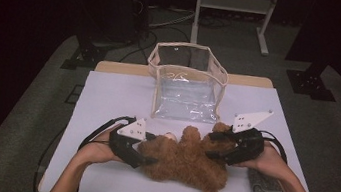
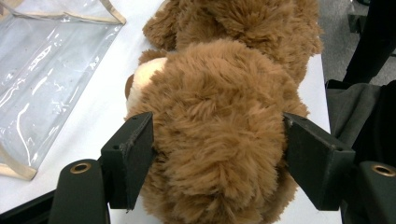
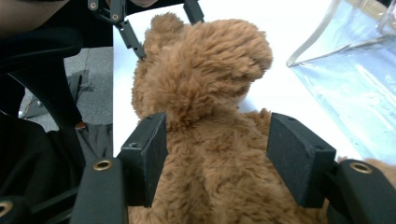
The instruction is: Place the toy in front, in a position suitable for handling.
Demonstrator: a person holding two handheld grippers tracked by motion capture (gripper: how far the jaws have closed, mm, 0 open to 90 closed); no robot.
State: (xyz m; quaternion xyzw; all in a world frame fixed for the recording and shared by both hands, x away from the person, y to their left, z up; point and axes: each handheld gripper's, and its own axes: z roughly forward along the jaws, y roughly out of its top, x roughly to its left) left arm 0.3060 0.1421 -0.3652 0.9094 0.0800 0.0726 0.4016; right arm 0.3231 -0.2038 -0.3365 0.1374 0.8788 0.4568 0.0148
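High view: brown teddy bear (image 1: pixel 184 159) lying on the white table (image 1: pixel 107 97), just in front of the clear plastic bag (image 1: pixel 186 83) standing open-topped at the far side; grey cloth (image 1: pixel 263 186) by the right edge. Left hand-held gripper (image 1: pixel 147 149) at the head end, right hand-held gripper (image 1: pixel 216 148) at the leg end, both around the toy. Nothing yet in the bag, so judged an early stage: lifting and bagging left to do

Left gripper view: jaws spread wide either side of the bear's head (image 2: pixel 219 140), left pad touching fur, right pad just at the fur's edge; no squeeze visible, so read as open around it, not gripping

Right gripper view: jaws likewise wide around the bear's body (image 3: pixel 215 154), pads beside the fur without pressing; open, bear resting on the table, bag (image 3: pixel 355 79) near at the right
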